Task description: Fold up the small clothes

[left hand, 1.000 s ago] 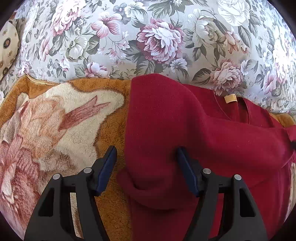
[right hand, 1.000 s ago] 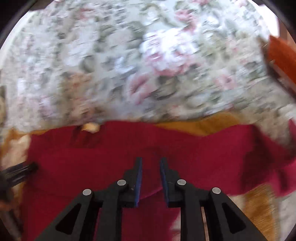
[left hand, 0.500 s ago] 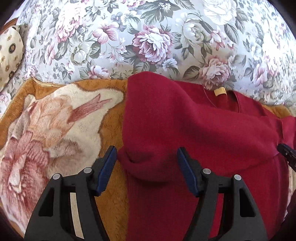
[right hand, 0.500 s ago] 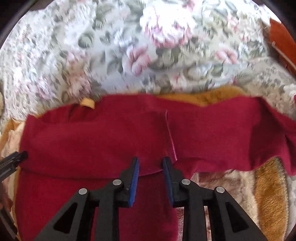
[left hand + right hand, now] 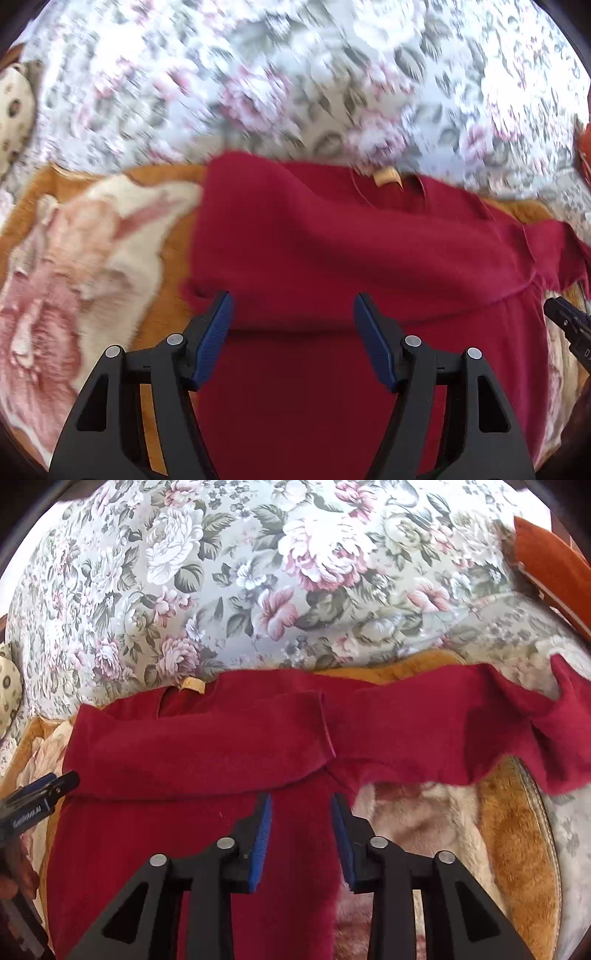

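Both of my tools have drawn back toward me since a second ago, and the folded-over sleeve now lies flat across the chest of the red sweater [image 5: 207,746]. Over that second the jaws of my right gripper [image 5: 301,805] have just been opening; they stand apart with nothing pinched between them, only the sweater's body lying beneath. The jaws of my left gripper [image 5: 291,314] are wide apart too, hovering over the fold's lower edge and gripping nothing. My sweater rests on the orange blanket [image 5: 517,842] (the one with the pale flower print), its neck label toward the floral cushion [image 5: 295,572]. Its other sleeve [image 5: 480,720] reaches out to the right, unfolded. My left view is smeared, so the fold's left corner may be rucked. A low pad could snag the fleece and drag the fold open.
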A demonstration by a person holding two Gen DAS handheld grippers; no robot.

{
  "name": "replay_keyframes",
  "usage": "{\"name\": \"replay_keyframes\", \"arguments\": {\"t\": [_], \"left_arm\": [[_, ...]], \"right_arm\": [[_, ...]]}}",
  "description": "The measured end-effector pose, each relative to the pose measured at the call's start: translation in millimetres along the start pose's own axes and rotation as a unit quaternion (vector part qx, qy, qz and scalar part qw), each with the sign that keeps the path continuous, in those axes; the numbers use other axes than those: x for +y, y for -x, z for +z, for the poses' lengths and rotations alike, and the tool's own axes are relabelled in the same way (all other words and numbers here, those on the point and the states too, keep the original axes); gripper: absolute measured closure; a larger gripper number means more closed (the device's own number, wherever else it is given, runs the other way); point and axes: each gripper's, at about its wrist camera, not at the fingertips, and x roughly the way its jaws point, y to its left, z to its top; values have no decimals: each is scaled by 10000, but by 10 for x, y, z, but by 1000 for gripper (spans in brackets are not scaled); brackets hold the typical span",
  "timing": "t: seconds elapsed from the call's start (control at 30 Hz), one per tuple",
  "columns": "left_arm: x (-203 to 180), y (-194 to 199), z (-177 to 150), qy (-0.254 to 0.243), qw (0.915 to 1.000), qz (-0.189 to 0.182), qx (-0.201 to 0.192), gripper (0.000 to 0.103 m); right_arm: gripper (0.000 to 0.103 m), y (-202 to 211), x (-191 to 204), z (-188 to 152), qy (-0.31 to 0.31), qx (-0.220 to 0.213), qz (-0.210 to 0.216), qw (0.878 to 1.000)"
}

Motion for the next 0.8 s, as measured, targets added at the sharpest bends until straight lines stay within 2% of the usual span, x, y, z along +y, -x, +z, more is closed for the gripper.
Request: {"name": "replay_keyframes", "arguments": {"t": [0.07, 0.23, 0.33, 0.47, 0.6, 0.8], "left_arm": [[-34, -134, -26, -50, 9999, 97, 106, 35], [-75, -188, -38, -153, 9996, 167, 174, 35], [-33, -123, -5, -18, 9999, 43, 125, 35], [-2, -25, 36, 63, 10000, -39, 35, 35], [33, -7, 57, 117, 9999, -91, 75, 35], [46, -36, 51, 134, 9998, -118, 110, 35]], "right_arm": [[71, 43, -103, -42, -168, 0, -12, 9999], [66, 405, -614, -165, -916, -481, -245, 9943], [61, 606, -1013, -208, -1549, -877, -432, 9831], [59, 770, -1342, -144, -2051, -1187, -633, 9695], [59, 942, -1484, 0, -1922, -1363, -1279, 9634], [58, 1008, -1840, -49, -1979, -1384, -2213, 9448]]}}
